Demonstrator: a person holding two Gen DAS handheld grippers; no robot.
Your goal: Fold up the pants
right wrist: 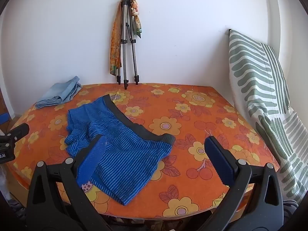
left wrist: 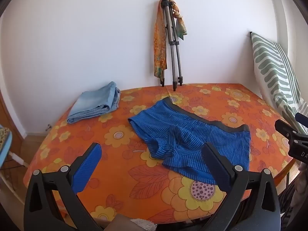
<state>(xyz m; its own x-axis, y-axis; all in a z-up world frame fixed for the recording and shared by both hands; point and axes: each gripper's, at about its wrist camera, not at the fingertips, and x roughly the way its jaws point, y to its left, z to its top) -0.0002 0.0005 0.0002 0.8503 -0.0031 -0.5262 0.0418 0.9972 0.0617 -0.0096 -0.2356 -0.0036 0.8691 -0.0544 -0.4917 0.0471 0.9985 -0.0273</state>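
Blue striped shorts with a dark grey waistband (left wrist: 184, 134) lie spread flat on the orange flowered table (left wrist: 123, 173), waistband toward the wall; they also show in the right wrist view (right wrist: 119, 140). My left gripper (left wrist: 152, 154) is open and empty, hovering over the table's near edge with the shorts' leg hems just ahead of its right finger. My right gripper (right wrist: 156, 150) is open and empty, hovering over the near right part of the shorts. Each gripper's black body shows at the edge of the other's view.
Folded light blue jeans (left wrist: 96, 104) lie at the table's far left corner. A folded tripod with an orange scarf (left wrist: 169, 44) leans on the white wall behind. A green-striped pillow (right wrist: 265, 88) stands against the wall at the right.
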